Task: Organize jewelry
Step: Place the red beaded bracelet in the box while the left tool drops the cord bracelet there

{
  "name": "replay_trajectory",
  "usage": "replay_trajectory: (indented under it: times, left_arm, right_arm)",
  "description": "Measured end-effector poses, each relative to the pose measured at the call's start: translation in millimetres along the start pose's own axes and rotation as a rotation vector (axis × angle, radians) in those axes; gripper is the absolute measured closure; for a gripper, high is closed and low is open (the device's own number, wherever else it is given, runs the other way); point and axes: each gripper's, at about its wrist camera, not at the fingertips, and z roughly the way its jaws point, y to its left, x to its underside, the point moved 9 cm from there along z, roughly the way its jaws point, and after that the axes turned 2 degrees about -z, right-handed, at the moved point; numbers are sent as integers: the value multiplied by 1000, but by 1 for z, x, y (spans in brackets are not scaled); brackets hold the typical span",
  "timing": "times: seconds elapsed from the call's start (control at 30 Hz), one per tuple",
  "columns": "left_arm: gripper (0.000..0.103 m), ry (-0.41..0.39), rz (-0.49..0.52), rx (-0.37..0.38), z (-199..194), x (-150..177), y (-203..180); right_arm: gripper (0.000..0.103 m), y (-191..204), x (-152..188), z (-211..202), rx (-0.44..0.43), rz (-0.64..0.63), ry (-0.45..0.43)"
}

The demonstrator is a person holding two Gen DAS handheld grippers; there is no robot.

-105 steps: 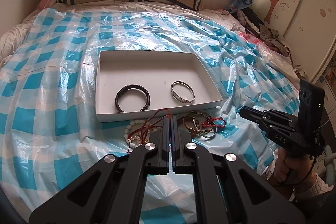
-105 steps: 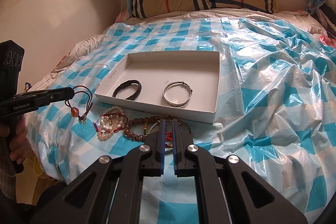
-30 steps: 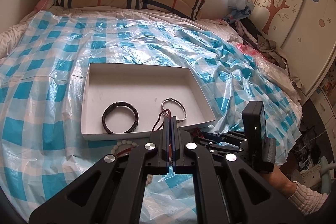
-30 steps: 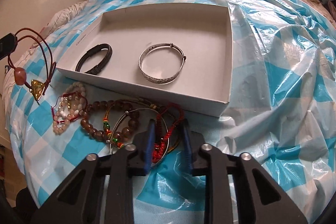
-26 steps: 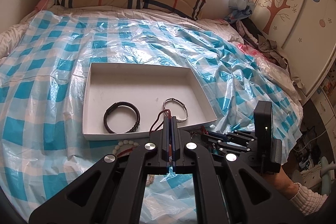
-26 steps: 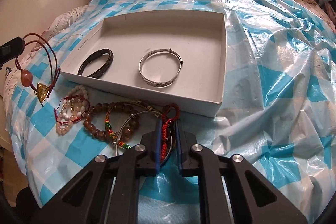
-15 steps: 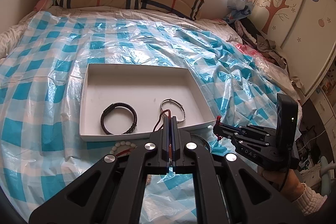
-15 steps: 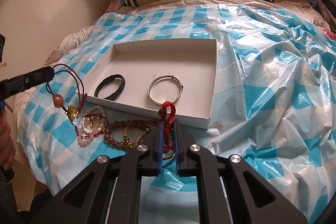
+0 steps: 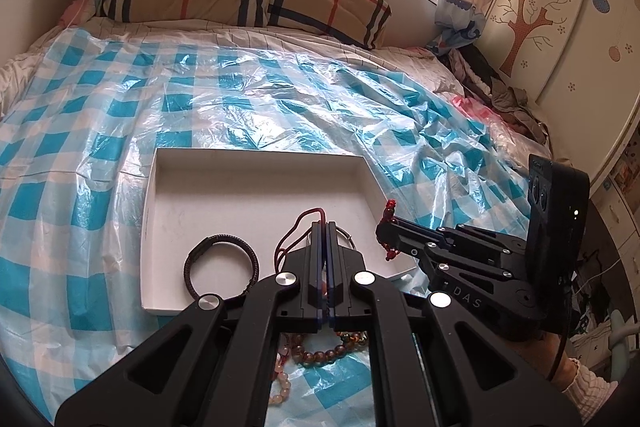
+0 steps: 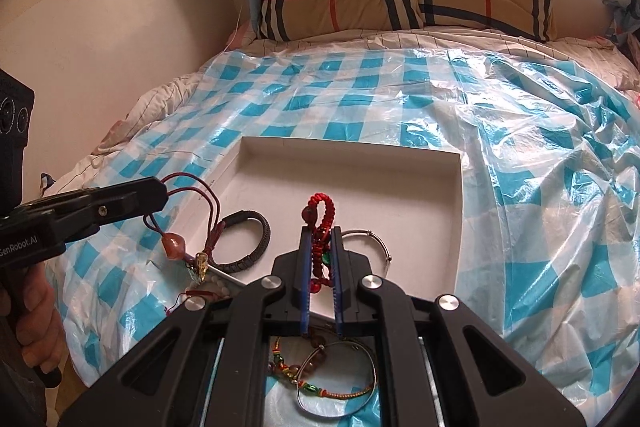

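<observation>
Change: my right gripper (image 10: 320, 259) has lifted the red braided bracelet (image 10: 320, 223) off the pile to above the white tray (image 10: 400, 155); its jaws are easing apart, the braid between them.
Left gripper (image 9: 322, 251): pinched together on a red cord necklace (image 10: 188, 211).
Meaning: two pieces nearly stored.
Hidden: the silver bangle (image 10: 376, 239) is partly covered.

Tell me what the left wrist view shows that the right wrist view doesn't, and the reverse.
Left wrist only: the tree-painted wardrobe and the right gripper from outside. Right wrist only: the pendant hanging from the left gripper's cord, and loose bangles under the jaws. Both: the white tray, the black bracelet, and the red braided bracelet between the right jaws, which are opening.
</observation>
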Motion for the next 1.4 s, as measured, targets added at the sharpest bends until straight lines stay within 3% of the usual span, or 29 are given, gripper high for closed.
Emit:
replay_trajectory:
  times: [0.03, 0.07, 0.1, 0.2, 0.4, 0.83, 1.03, 1.2, 1.33, 1.4]
  left_arm:
    - [101, 0, -9, -7, 6, -3, 3]
    - [101, 4, -20, -21, 14, -6, 8]
    - [101, 18, -30, -42, 22, -7, 15]
    - [101, 43, -63, -82, 35, -6, 31]
    - [100, 51, -75, -108, 23, 14, 45]
    - [99, 165, -60, -152, -5, 97, 86]
    - [91, 201, -45, -153, -10, 121, 96]
    - [82, 200, -30, -150, -7, 120, 94]
    - [63, 196, -3, -150, 0, 114, 85]
    - [61, 214, 17, -175, 8, 116, 84]
  right_arm:
    - [79, -2, -2, 4, 11, 2, -1]
    - [59, -5, -3, 7, 16, 7, -5]
    - [58, -7, -4, 9, 18, 12, -5]
    - [58, -10, -2, 7, 15, 23, -8]
    - [58, -13, 20, -5, 5, 40, 21]
    - [56, -12, 98, -13, -4, 54, 174]
    - [52, -21, 111, -9, 16, 82, 193]
    - [52, -27, 112, -4, 29, 95, 195]
    - [51, -30, 110, 2, 33, 101, 197]
    - [51, -30, 111, 4, 34, 100, 200]
